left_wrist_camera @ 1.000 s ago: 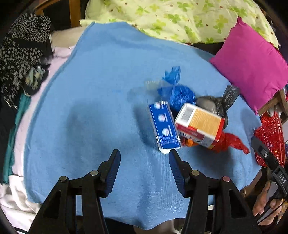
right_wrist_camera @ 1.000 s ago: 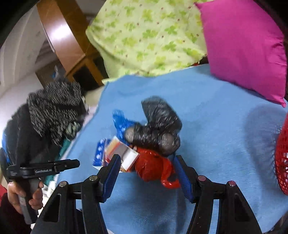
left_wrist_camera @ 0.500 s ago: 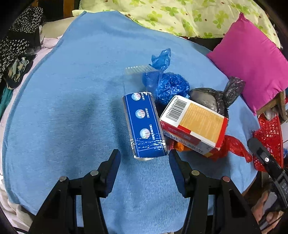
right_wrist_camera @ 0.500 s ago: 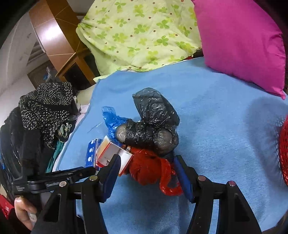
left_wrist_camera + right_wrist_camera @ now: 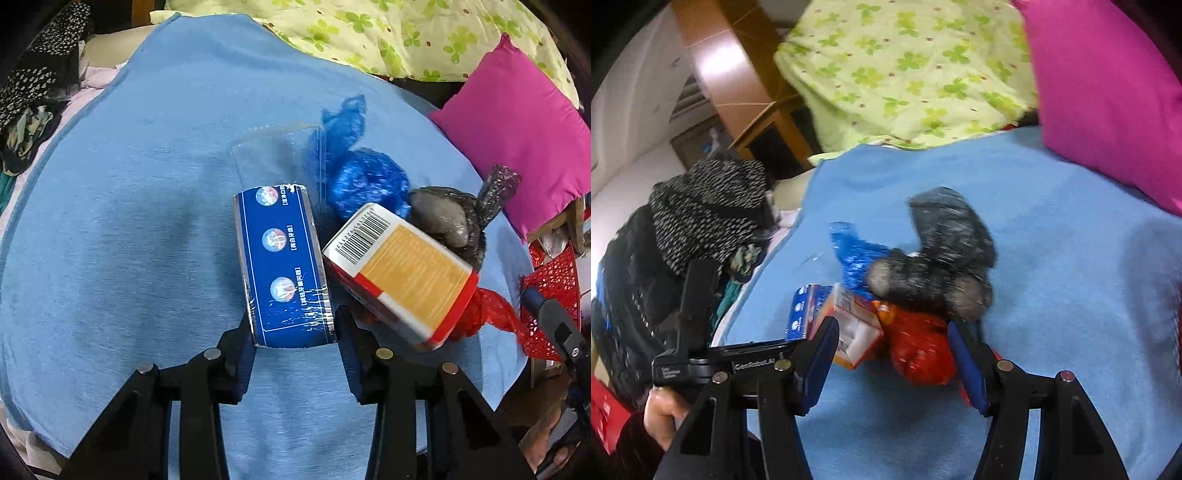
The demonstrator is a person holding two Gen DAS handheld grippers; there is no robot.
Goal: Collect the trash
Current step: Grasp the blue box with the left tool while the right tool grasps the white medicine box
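A pile of trash lies on a blue blanket [image 5: 129, 221]. In the left wrist view, a blue box [image 5: 282, 266] with a clear end lies lengthwise, its near end between the fingers of my open left gripper [image 5: 295, 343]. Beside it are an orange and red box [image 5: 406, 273], a blue bag [image 5: 365, 177], a black bag [image 5: 450, 218] and a red bag [image 5: 484, 310]. In the right wrist view, my open right gripper [image 5: 892, 354] straddles the red bag [image 5: 919, 350], with the black bag [image 5: 938, 266] just beyond and the orange box [image 5: 855, 328] to the left.
A red mesh basket [image 5: 554, 291] stands off the blanket's right edge. A pink pillow [image 5: 517, 140] and a green floral quilt [image 5: 388, 33] lie at the back. Dark clothes [image 5: 701, 214] are heaped at the left. The left gripper's body [image 5: 713, 362] shows in the right wrist view.
My left gripper has moved forward until its fingers flank the blue box's near end. My right gripper has moved closer, its fingers now around the red bag.
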